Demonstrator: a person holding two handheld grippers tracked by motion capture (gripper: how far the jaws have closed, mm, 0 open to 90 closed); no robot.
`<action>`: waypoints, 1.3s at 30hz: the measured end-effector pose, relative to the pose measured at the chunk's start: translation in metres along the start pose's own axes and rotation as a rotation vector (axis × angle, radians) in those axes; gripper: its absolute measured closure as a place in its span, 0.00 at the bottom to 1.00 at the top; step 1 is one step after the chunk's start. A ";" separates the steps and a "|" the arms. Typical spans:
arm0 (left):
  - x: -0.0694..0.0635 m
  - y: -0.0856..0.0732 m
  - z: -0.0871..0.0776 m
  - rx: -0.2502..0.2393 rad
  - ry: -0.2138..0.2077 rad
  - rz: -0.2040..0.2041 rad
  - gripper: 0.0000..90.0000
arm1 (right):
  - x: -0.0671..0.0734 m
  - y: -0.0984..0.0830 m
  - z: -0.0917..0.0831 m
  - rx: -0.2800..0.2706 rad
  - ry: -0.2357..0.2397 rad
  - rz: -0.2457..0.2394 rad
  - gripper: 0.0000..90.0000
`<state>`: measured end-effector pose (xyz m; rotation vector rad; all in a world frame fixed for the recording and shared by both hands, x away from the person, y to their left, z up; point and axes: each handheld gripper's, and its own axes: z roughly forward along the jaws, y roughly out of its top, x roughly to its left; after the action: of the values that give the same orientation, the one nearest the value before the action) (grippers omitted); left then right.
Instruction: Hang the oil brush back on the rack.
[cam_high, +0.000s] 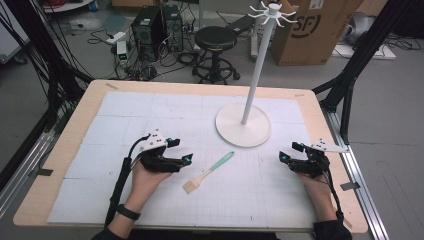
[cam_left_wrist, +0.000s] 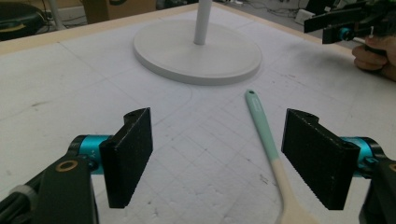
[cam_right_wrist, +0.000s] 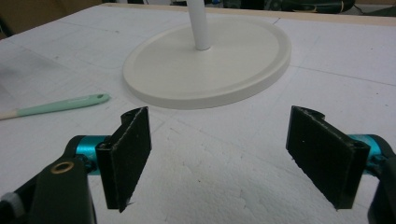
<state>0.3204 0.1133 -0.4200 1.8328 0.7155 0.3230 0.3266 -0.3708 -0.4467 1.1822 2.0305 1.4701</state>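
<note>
A small brush (cam_high: 210, 171) with a mint-green handle and a pale wooden head lies flat on the white mat, handle toward the stand. My left gripper (cam_high: 187, 159) sits just left of it, open, its jaws empty. In the left gripper view the brush (cam_left_wrist: 268, 149) runs up between my jaws, nearer the right one, with no pad touching it. My right gripper (cam_high: 283, 156) rests open near the table's right side, pointing left. In the right gripper view its jaws are wide apart over bare mat, and the brush handle (cam_right_wrist: 60, 106) lies off to the left.
A white hanger stand with a round base (cam_high: 243, 125) and tall pole (cam_high: 257, 70) stands at the back centre of the mat. The table's wooden rim (cam_high: 65, 150) frames the mat. Beyond it are a stool (cam_high: 215, 40), computer towers and a cardboard box (cam_high: 312, 30).
</note>
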 end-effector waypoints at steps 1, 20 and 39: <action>-0.002 -0.001 0.003 0.014 -0.012 0.002 0.30 | 0.000 0.000 0.000 -0.002 -0.002 -0.004 0.24; -0.035 -0.011 0.043 0.182 -0.040 0.048 0.56 | -0.001 0.000 0.000 -0.003 0.002 -0.008 0.24; -0.050 -0.016 0.054 0.280 0.000 0.079 0.76 | -0.001 0.000 0.000 -0.005 0.003 -0.003 0.24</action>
<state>0.3052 0.0455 -0.4495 2.1298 0.7175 0.2843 0.3272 -0.3712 -0.4468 1.1752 2.0289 1.4748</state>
